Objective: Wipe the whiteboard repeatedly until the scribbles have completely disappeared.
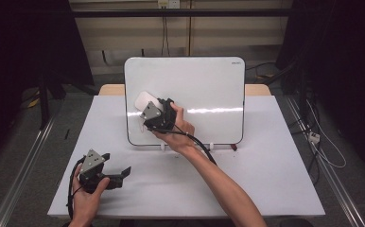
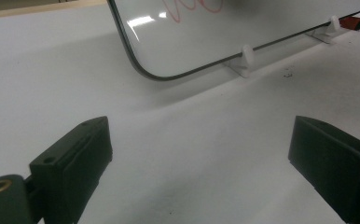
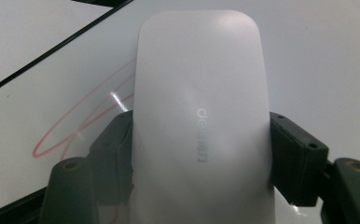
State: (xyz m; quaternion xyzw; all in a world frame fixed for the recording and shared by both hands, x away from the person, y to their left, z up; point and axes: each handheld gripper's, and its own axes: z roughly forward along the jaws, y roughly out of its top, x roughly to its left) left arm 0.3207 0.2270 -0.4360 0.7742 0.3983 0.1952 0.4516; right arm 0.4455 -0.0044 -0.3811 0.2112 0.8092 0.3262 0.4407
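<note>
A: Right gripper view first — white eraser [image 3: 201, 121] clamped between the two black jaws, one pad on each long side, its rounded end reaching out well past the fingertips [image 3: 292, 158]. Pressed flat against the whiteboard [image 3: 52, 93], over red scribble [image 3: 75, 121].

B: High view agrees? Right gripper [image 1: 147, 108] up at the left part of the whiteboard [image 1: 209, 90], eraser [image 1: 144, 100] poking out toward the far left of it.

A: Yes. Red scribble not readable from up there, though; glare band across the board instead. Faint grey lettering on the eraser's back legible close up alone.

B: Left gripper?

A: Left gripper [image 1: 117, 171] resting low on the white table [image 1: 275, 156], near left corner, well apart from the board. Left gripper view: jaws wide apart, nothing between them, just bare tabletop [image 2: 192, 140].

B: Anything extra from that angle?

A: Board's lower edge [image 2: 187, 51] sitting in white clip feet [image 2: 245, 58], a red loop of scribble [image 2: 192, 7] near the top, and a small red-and-black object [image 2: 353, 22] at the far right foot — too small to name.

B: Counts?

A: One whiteboard, one eraser, two grippers, two feet seen close, one table.
</note>
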